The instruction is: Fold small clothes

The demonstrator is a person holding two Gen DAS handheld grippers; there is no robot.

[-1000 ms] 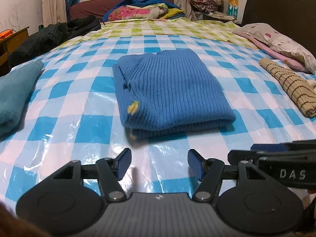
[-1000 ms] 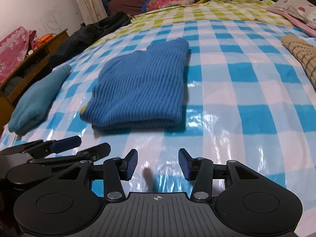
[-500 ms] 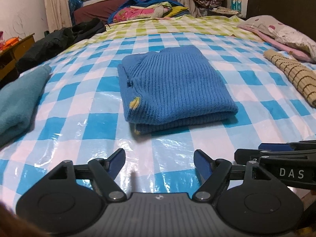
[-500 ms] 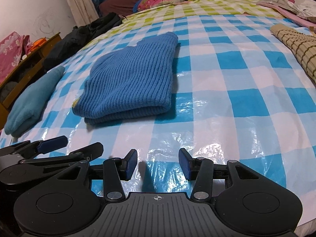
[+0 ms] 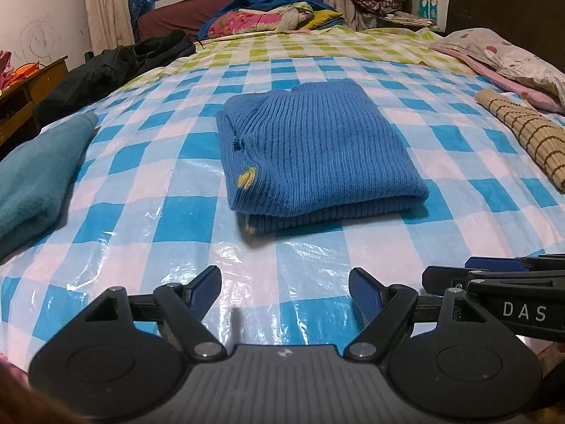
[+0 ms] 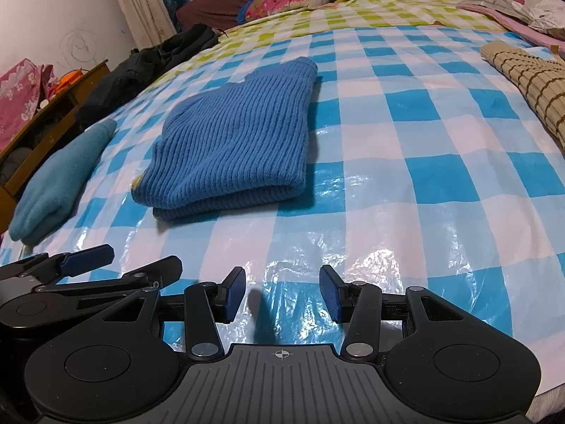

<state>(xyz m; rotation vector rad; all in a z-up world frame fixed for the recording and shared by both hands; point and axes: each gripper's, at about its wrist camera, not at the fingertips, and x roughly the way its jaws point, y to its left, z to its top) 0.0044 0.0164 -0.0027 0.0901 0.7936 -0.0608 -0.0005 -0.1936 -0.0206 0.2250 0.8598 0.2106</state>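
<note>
A blue ribbed knit sweater lies folded into a neat rectangle on the blue-and-white checked plastic sheet that covers the bed. It also shows in the right wrist view. My left gripper is open and empty, low over the sheet at the bed's near edge, well short of the sweater. My right gripper is open and empty beside it, to the right. Each gripper shows at the edge of the other's view.
A folded teal garment lies at the left. A tan striped folded cloth lies at the right, with pillows behind. Dark clothes and a colourful pile sit at the far side. A wooden cabinet stands left.
Both grippers have drawn back from the folded sweater toward the bed's near edge and risen slightly. The left jaws have opened wider. The sweater has not moved.
</note>
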